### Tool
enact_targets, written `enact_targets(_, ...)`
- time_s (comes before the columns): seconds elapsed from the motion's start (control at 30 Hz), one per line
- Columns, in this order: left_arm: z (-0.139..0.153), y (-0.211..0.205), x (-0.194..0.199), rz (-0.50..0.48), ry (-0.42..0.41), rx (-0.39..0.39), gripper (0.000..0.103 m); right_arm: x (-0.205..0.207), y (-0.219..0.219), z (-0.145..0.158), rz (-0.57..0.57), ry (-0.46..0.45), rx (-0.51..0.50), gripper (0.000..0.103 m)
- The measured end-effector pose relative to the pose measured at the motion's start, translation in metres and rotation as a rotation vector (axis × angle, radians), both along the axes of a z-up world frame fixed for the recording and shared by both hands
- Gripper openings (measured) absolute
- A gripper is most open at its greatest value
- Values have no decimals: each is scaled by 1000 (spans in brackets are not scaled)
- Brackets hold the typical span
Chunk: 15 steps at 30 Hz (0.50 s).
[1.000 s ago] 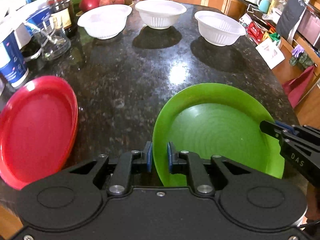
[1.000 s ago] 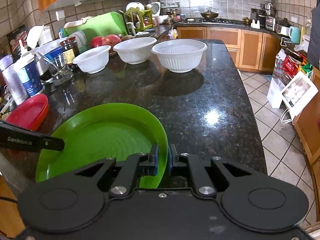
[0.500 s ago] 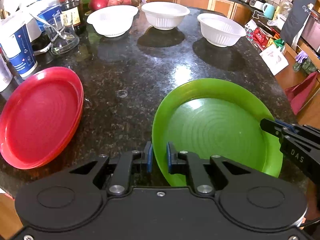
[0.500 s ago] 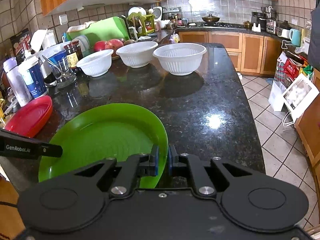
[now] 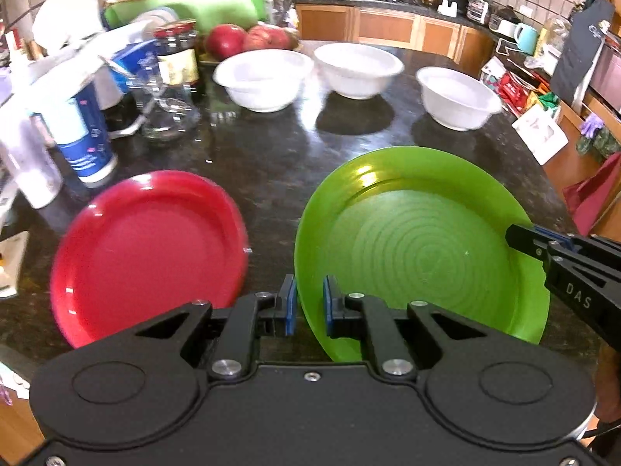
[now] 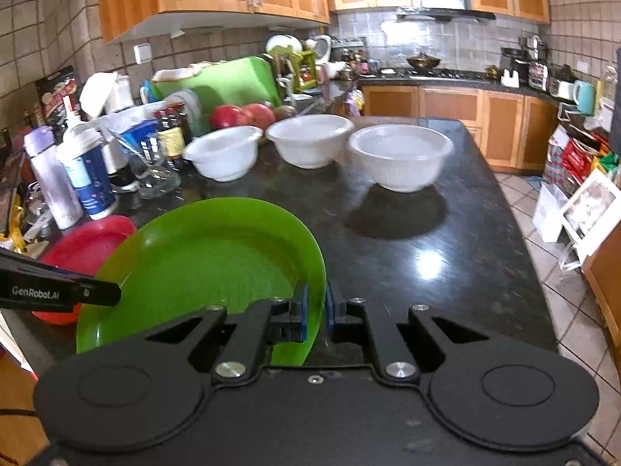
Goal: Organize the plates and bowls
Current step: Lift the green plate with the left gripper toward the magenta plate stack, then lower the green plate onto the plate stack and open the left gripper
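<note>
Left wrist view: both grippers (left (image 5: 309,305), right (image 6: 315,312)) angled downward, jaws clenched on opposite rims of green plate (image 5: 419,240).

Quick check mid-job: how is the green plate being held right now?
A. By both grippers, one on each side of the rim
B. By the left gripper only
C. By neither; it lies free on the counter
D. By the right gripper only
A: the left gripper pinches the green plate at its left rim, and the right gripper clamps the opposite rim, both jaws shut on it.
</note>
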<state>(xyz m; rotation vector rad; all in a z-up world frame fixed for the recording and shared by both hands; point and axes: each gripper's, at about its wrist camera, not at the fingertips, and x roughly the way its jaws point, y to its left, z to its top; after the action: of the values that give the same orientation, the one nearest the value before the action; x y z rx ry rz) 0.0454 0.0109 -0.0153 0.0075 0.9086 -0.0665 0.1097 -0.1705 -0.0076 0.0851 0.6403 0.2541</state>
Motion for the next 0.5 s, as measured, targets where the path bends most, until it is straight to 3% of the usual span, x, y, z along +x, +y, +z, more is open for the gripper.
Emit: enact_targets(0.5, 16, 109, -13, 116, -31, 28, 18, 15, 117, 16, 108, -18, 26, 11)
